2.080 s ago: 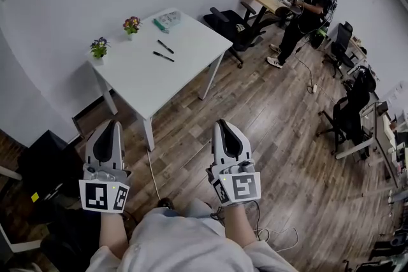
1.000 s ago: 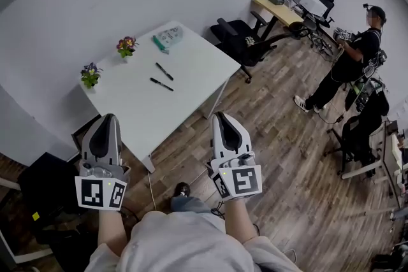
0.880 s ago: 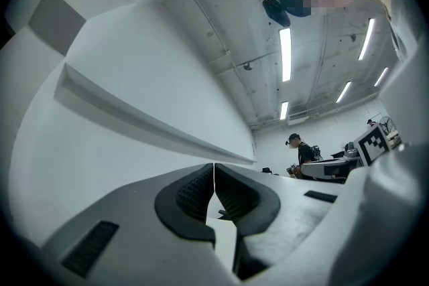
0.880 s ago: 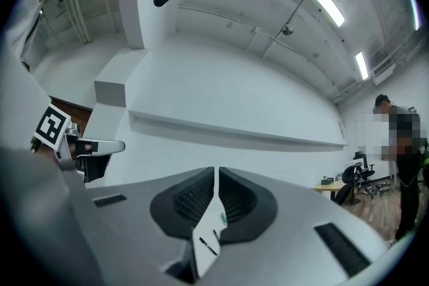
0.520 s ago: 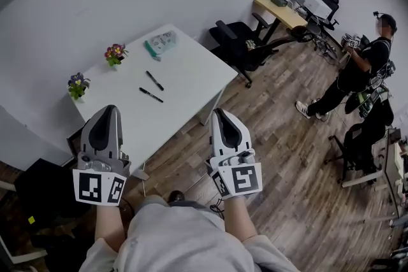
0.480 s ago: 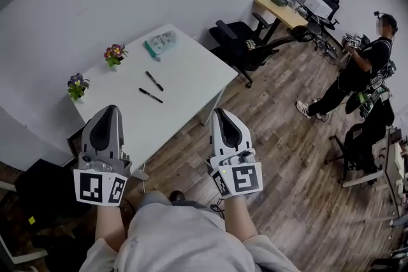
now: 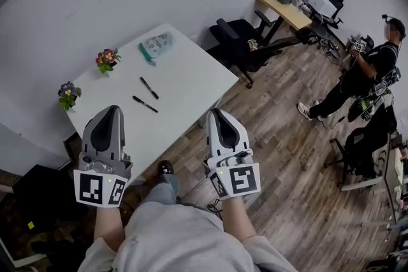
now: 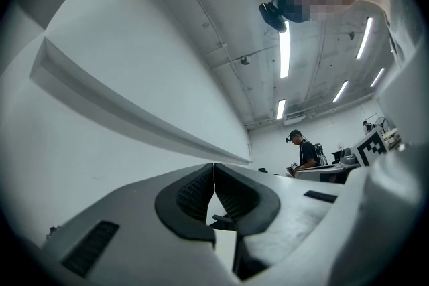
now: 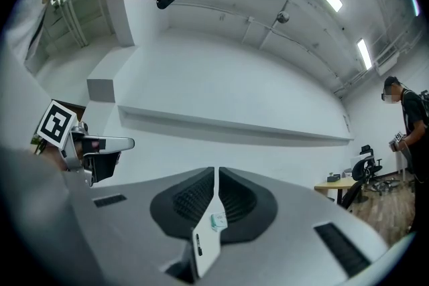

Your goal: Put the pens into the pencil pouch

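The white table (image 7: 191, 83) stands ahead. Just short of its near edge, the left gripper (image 7: 108, 110) and the right gripper (image 7: 215, 113) are held out side by side, each with its jaws pressed together on nothing.

At the table's far end lies the pencil pouch (image 7: 155, 46), pale with a green edge. It looks soft and limp and will probably slump or slide, so one gripper should pinch its rim by the opening. Whether it is open is too small to tell.

On the table's middle lie the farther pen (image 7: 149, 87) and the nearer pen (image 7: 145, 104), close but apart. Both are black and look light, stiff and smooth, so they will probably roll. Each is best pinched across mid-barrel.

Any print on the pouch is unreadable. The black-and-white square markers (image 7: 95, 188) carry patterns, not words.
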The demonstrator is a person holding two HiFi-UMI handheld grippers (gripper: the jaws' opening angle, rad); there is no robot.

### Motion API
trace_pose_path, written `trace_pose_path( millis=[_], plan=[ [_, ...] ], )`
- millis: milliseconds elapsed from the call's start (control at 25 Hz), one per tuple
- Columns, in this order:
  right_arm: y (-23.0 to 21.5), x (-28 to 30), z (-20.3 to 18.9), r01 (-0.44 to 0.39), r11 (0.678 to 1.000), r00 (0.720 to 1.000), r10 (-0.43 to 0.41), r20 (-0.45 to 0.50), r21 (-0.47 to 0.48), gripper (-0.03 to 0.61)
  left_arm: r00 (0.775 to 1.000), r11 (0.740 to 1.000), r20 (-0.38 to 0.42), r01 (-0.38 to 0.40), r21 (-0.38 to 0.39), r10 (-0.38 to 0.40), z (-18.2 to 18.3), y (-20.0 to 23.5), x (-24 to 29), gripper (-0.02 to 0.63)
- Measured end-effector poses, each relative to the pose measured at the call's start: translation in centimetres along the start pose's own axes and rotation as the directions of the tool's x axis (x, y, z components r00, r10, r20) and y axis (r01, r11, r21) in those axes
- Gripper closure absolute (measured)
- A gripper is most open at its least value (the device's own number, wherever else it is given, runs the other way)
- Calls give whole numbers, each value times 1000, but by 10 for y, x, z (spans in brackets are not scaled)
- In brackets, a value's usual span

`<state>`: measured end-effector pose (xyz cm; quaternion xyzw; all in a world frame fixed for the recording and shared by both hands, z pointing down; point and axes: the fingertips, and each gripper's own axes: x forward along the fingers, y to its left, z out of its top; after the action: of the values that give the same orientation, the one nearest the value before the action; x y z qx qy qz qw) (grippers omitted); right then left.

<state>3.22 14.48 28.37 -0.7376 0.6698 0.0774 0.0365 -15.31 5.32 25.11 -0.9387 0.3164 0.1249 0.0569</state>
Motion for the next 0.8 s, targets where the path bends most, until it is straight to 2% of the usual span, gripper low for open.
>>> trace_pose_path(
  millis=[200,400,800],
  plan=[
    [-23,49,-8,-10,1000,1000,10,-6,-10,538,1000,1000,18,-13,19,13,-11,19,50,589],
    [-46,107,-14,-29,999,1000,29,-9,-23,538,1000,1000,23,-18,-1,18,-26,44,102,589],
    [-59,217,-39,-98,995,993,97,-63,-7,538,999,999,-29,-18,-34,17,-75,94,171,589]
  ],
)
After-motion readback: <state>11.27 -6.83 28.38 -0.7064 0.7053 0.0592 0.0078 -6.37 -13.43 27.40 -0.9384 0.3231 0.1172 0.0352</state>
